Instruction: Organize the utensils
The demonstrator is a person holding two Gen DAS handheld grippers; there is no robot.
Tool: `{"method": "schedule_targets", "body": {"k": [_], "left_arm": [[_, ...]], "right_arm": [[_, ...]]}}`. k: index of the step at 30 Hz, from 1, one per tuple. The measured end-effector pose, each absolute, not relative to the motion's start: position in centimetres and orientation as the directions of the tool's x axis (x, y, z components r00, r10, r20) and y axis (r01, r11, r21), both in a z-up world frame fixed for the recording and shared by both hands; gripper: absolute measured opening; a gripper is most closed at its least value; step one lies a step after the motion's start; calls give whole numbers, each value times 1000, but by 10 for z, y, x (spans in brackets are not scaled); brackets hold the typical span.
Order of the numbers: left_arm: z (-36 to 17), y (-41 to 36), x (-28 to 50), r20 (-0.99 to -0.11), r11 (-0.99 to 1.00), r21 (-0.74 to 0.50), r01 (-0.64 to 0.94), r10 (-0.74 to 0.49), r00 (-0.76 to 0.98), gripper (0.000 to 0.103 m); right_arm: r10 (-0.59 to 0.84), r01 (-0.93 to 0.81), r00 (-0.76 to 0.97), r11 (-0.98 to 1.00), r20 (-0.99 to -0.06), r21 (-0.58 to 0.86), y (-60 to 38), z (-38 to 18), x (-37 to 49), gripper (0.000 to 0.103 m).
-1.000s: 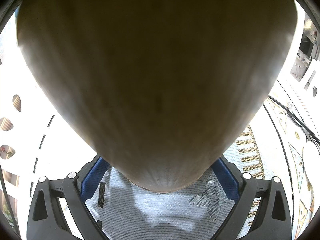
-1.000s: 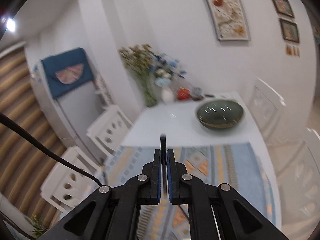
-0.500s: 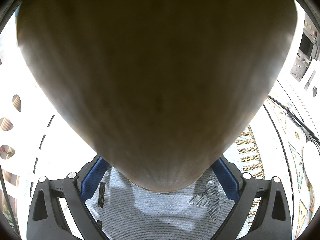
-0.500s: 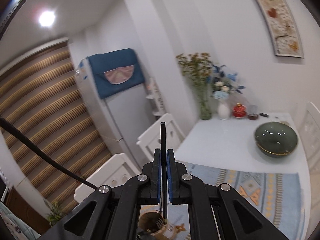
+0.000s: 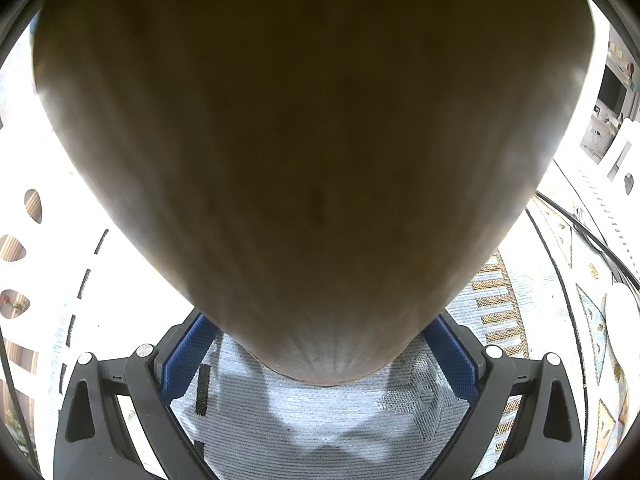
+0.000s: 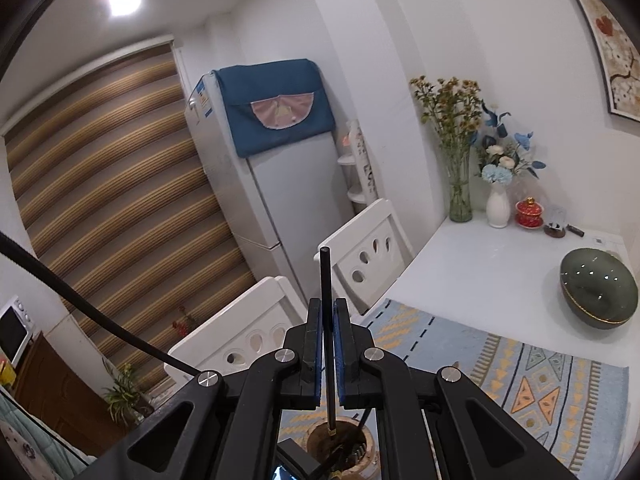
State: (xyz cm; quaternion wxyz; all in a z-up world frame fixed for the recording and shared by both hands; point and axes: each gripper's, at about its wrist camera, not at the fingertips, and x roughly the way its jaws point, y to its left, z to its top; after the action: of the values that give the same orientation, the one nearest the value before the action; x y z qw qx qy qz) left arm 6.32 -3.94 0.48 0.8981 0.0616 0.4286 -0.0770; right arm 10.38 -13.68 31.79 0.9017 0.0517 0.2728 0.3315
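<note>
Utensil-wise: left claw [image 5: 320,344] is clamped around the round brown wooden holder [image 5: 304,152], which stands on the blue patterned woven mat [image 5: 320,432] on the white counter [image 6: 480,268]. Right claw [image 6: 328,350] is pinched tight on a thin black chopstick [image 6: 325,280], its gold lower tip over the holder's mouth.

A round wooden utensil holder [image 6: 338,446] stands on the patterned woven blue mat [image 6: 532,392] on the white counter [image 6: 480,264]. Directly above its mouth hangs a thin black chopstick [image 6: 326,320]. A dark green ceramic bowl [image 6: 598,294] sits further right, beyond the mat, with two glass and white vases of flowers [image 6: 460,200] behind it at the wall.
</note>
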Motion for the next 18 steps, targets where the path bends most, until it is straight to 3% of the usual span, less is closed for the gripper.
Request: {"method": "schedule_targets", "body": {"k": [18], "left_arm": [[5, -39, 63, -779, 981, 45, 191, -85, 621, 100]], "right_arm": [[643, -585, 615, 760, -456, 283, -134, 324, 103, 5]]}}
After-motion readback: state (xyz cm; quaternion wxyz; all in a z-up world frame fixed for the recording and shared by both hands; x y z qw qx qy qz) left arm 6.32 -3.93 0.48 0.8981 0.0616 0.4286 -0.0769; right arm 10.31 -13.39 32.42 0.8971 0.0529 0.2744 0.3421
